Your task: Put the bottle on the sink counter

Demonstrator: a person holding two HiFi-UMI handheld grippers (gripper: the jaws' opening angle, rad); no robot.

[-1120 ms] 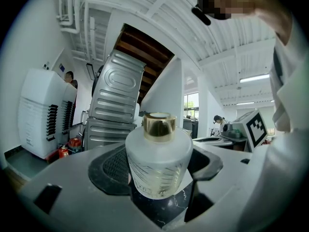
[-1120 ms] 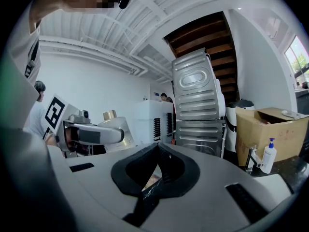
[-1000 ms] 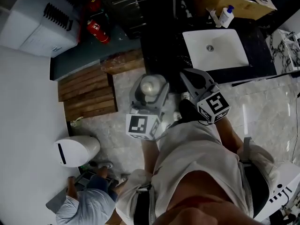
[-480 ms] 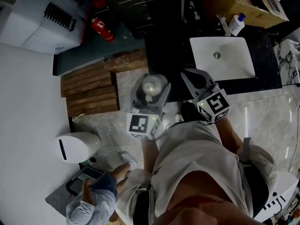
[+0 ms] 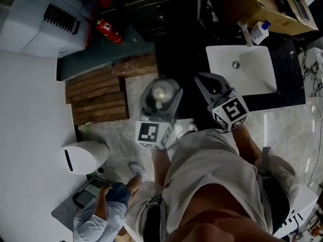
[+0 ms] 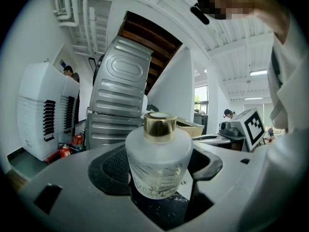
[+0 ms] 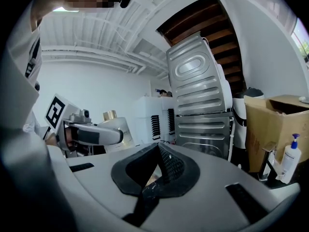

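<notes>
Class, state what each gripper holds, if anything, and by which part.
The left gripper holds the frosted bottle by its round body, below the gold cap. The right gripper is shut on nothing.

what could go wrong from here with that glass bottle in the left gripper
1. The frosted glass bottle is round and smooth, pinched only at its sides by the left gripper; it might slip and break on the tiled floor.
2. The white basin fills much of the black sink counter; set down near the rim, the bottle could tip in.
3. The right gripper, shut and empty, hovers close and could knock it.
</notes>
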